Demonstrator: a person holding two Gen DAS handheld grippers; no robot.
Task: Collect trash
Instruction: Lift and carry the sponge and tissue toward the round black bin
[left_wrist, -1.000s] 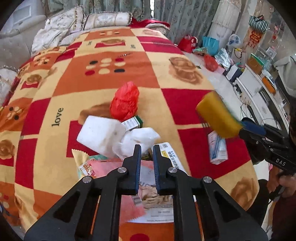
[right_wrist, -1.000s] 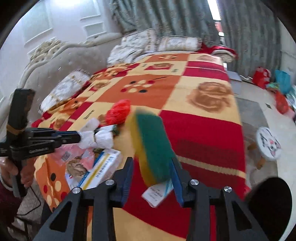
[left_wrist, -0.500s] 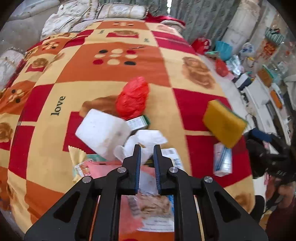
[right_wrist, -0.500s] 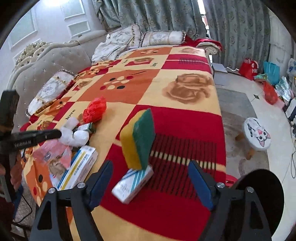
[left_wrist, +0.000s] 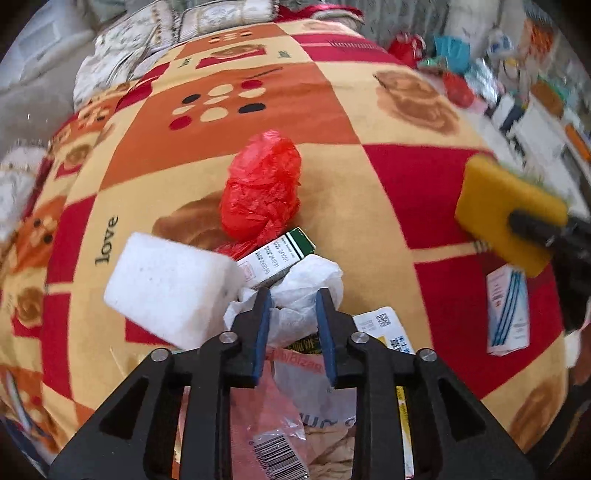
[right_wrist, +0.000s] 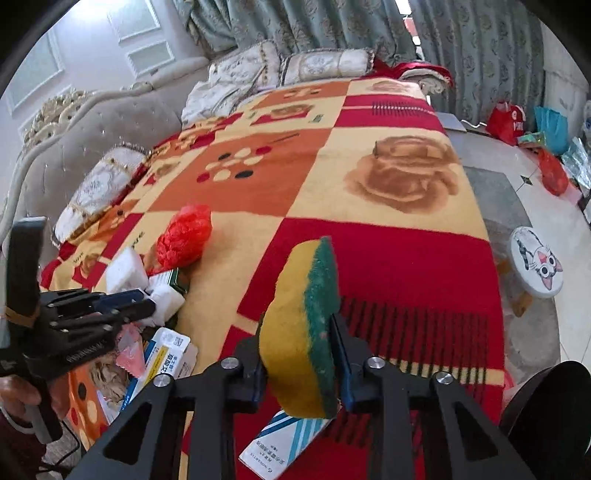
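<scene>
right hand-held gripper (right_wrist: 299, 363): clamped on yellow-green sponge (right_wrist: 301, 325) | below it: blue-striped box (right_wrist: 284, 439) on bed blanket (right_wrist: 388, 258) | left hand-held gripper (right_wrist: 147, 301): at white tissue wad (right_wrist: 166, 299)

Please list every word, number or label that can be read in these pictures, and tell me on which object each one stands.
"love": woven into the blanket, beside the white foam block.
"24001": on the green and white box; its other print is too small.
QR code and Chinese characters: on the white and blue carton, unreadable.
Barcode: on the pink plastic bag, digits cut off.
Blue-striped box: print too blurred.
</scene>
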